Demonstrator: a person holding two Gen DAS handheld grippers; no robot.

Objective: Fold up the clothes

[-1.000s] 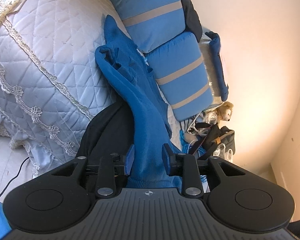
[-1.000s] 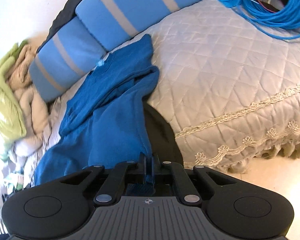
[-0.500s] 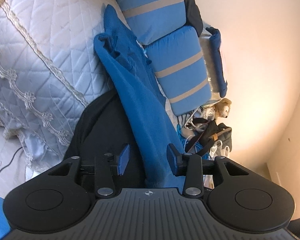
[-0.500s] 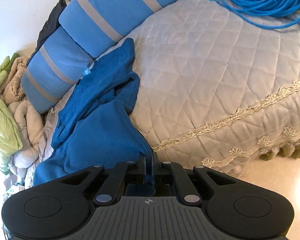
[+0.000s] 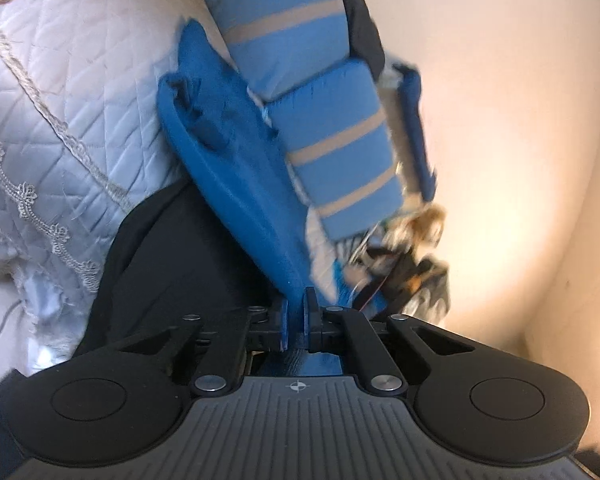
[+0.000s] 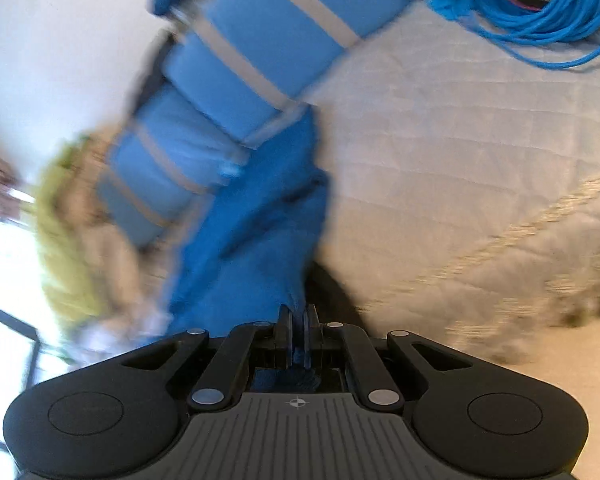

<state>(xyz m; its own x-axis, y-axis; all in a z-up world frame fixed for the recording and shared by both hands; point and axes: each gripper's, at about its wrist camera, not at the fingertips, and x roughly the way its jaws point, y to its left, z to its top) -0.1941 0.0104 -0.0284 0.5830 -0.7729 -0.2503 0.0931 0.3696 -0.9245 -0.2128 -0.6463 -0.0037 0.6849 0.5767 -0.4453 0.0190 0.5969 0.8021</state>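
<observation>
Blue fleece top (image 5: pixel 236 184) ran forward from both my grippers, stretched taut from their fingers to the bed, where its far end lay crumpled against the striped cushions (image 5: pixel 332 160). My left gripper (image 5: pixel 296 318) was clamped on an edge of it, fingers nearly together with cloth between them. My right gripper (image 6: pixel 297 330) was pinched on another edge the same way. A black garment (image 5: pixel 172 264) lay just below and left of the left gripper, under the blue one.

To do this lift well, I judged I should raise both edges evenly and keep them level, so the soft, thick fabric would hang flat instead of twisting. It looked plush and slightly stretchy, likely to sag in the middle. The quilted bedspread (image 6: pixel 460 152) to the right was smooth, diamond-stitched and lace-trimmed, a good flat surface for laying it down. Coiled blue cable (image 6: pixel 540 12) sat far ahead on the right, worth avoiding.
</observation>
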